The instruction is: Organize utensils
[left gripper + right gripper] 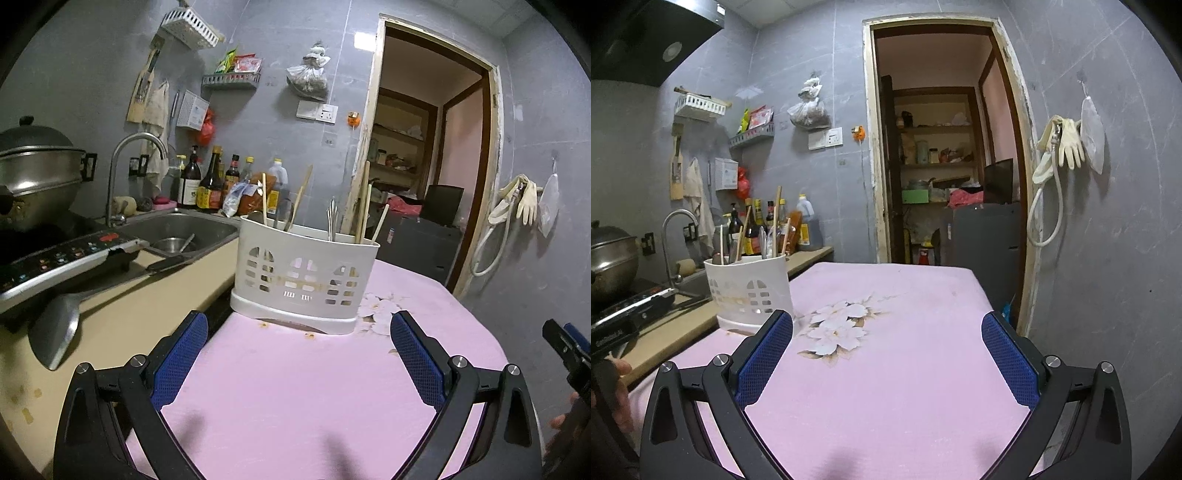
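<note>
Left wrist view: left gripper (299, 328) gapes wide and empty just before the utensil caddy (303, 280), right gripper (886, 328) likewise beside it.

A steel pot (35, 173) sits left on the stove, beside a sink (192, 229) with its tap (129, 162); sauce bottles (210, 181) line the counter (122, 317), rubber gloves (1069, 142) hang right of the doorway (942, 147)

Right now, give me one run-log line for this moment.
left gripper: open, empty | right gripper: open, empty | utensil holder: upright on pink tablecloth, chopsticks and spoons inside | stage: nothing grasped yet
</note>
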A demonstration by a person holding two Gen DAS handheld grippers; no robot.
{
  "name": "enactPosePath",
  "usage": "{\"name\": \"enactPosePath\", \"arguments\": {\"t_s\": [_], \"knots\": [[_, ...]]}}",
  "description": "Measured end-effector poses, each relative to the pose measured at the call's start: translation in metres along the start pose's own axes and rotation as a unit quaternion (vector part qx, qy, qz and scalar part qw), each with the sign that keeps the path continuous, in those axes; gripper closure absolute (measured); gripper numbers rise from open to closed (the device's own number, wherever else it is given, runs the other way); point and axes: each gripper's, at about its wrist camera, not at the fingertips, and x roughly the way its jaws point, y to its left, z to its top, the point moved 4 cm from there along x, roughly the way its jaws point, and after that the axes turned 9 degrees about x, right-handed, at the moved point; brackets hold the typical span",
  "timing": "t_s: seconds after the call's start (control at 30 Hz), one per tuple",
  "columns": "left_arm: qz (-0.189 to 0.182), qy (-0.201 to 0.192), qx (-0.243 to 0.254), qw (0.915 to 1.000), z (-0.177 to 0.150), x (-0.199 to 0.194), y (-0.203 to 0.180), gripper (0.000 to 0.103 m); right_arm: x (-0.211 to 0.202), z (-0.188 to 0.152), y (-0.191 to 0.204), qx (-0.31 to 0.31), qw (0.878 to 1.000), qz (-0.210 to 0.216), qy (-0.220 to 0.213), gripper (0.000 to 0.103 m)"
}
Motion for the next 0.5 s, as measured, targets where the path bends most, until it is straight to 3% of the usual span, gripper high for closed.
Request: {"name": "enactPosePath", "arguments": {"t_s": [0.5], "knots": [[0.01, -0.024, 0.047, 0.9986, -0.001, -0.006, -0.012, 0.006, 0.002, -0.003, 0.002, -0.009, 1.0, -0.001, 0.002, 0.0]]}}
